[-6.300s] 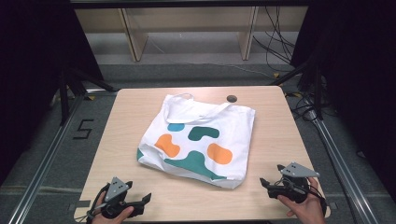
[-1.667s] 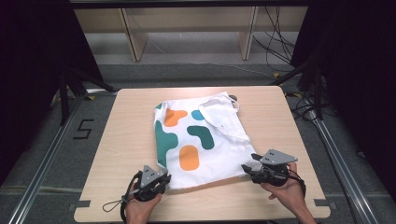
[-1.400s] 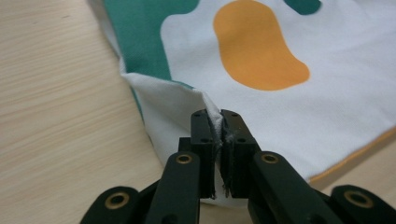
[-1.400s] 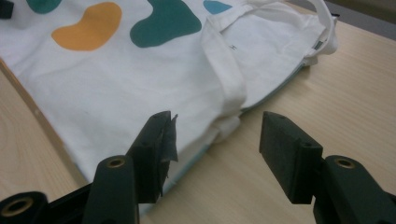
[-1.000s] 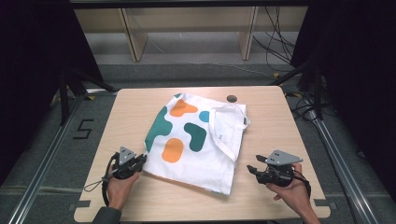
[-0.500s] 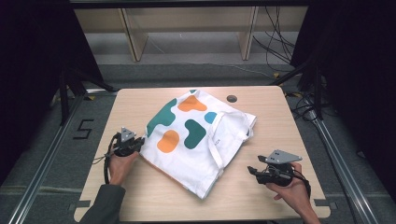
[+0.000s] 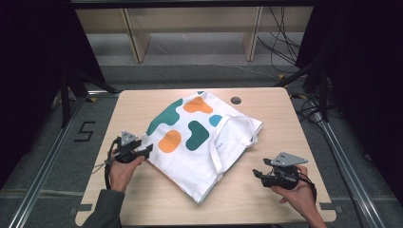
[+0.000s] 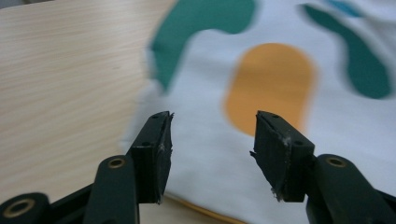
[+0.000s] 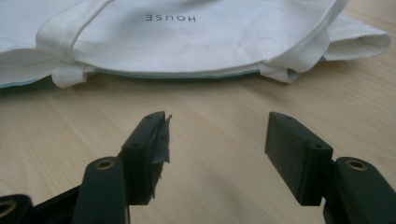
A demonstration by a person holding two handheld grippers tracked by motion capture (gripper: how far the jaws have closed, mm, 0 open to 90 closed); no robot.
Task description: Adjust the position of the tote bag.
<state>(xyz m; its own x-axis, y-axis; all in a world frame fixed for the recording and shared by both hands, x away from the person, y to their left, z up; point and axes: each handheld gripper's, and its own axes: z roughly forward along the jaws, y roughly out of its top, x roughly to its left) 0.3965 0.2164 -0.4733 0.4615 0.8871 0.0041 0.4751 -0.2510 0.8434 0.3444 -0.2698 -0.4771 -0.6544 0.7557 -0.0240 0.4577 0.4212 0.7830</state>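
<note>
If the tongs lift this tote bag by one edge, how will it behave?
The tote bag lies flat with soft creases, so it would probably drape and sag. Its loose handles would likely dangle. It looks empty, so probably light.

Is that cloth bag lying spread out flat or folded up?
Spread flat: the tote bag lies open-faced on the table, its handles resting on top.

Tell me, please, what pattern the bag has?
The bag is white with orange, green and blue blobs; clearest in the high view.

Bare table [image 7: 285, 118] rings the tote bag [image 7: 204, 142]; only a small dark disc [image 7: 235, 100] interrupts it.
</note>
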